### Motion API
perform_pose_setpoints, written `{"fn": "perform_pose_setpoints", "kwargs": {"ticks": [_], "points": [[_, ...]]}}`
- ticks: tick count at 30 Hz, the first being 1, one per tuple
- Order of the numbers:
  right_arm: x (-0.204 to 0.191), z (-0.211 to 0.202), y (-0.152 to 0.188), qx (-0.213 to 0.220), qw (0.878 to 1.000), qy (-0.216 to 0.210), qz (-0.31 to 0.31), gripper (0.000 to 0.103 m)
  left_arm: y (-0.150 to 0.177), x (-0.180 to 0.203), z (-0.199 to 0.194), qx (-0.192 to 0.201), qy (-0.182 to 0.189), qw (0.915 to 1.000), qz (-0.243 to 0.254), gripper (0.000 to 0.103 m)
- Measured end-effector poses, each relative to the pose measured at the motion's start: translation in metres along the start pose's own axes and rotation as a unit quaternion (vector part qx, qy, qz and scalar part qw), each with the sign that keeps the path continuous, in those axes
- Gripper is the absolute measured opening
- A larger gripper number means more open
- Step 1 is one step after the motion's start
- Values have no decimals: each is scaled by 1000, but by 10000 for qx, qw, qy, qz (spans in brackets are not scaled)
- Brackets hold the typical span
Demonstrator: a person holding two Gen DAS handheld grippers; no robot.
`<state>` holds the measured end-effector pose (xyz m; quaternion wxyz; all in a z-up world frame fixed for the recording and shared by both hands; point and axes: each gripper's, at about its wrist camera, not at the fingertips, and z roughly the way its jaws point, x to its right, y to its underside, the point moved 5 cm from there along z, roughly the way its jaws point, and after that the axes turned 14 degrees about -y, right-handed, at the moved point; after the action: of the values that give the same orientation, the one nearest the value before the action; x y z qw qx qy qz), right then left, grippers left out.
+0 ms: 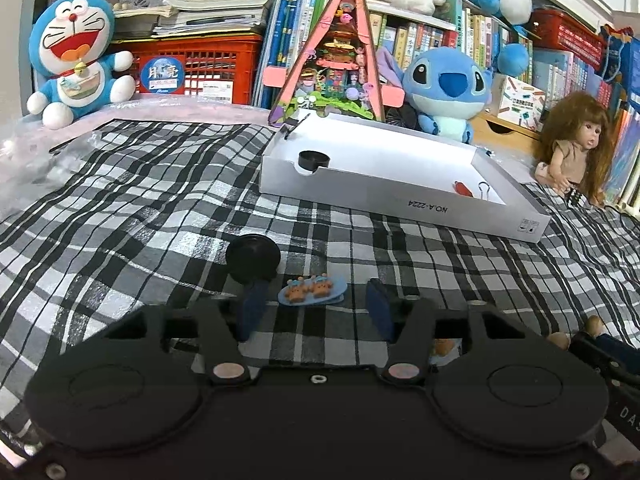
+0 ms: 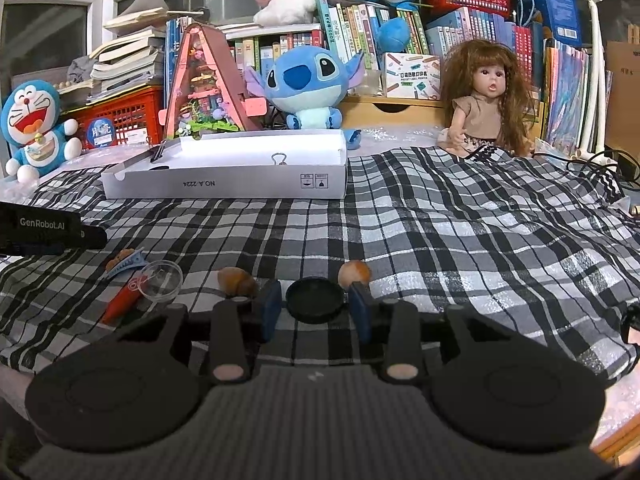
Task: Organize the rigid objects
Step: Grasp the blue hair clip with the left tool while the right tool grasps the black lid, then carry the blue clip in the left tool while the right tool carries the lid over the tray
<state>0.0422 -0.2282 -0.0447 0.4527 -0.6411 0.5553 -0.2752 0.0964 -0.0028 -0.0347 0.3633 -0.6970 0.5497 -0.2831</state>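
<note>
A white box lid (image 1: 400,196) lies on the checked cloth and holds a black cap (image 1: 314,159), a red item (image 1: 463,189) and a binder clip (image 1: 485,191). My left gripper (image 1: 316,300) is open, its fingers either side of a blue hair clip with two orange bears (image 1: 312,289); a black round lid (image 1: 253,258) lies just left of it. My right gripper (image 2: 316,300) is open around a black round lid (image 2: 315,298). Two brown shells (image 2: 237,280) (image 2: 353,273) lie beside its fingers. The box (image 2: 224,178) is farther back.
A blue hair clip (image 2: 126,263), a clear dish (image 2: 161,280) and a red item (image 2: 122,300) lie left of the right gripper. Plush toys (image 1: 444,92), a doll (image 2: 486,100), a pink model house (image 1: 336,60), crates and books line the back.
</note>
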Motion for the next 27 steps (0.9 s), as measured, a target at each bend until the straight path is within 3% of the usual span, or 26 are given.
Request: {"fn": "perform_pose_setpoints", "kwargs": {"ticks": [1,2,11,27], "points": [[0,1,0,-9,10000,4,7,40,0,1,0,-1,48,10000,26,35],[0,1,-1,-14,10000,16,9,37,-1,1,0,-4,90,10000,17,35],[-6,-1,-13,55,9999,-146,-39,37,-10,7,-13,110,298,9992,246,35],[9,34,-87,13,9989,-373,296,37,-86,12,14,144,172,9990,375,35]]}}
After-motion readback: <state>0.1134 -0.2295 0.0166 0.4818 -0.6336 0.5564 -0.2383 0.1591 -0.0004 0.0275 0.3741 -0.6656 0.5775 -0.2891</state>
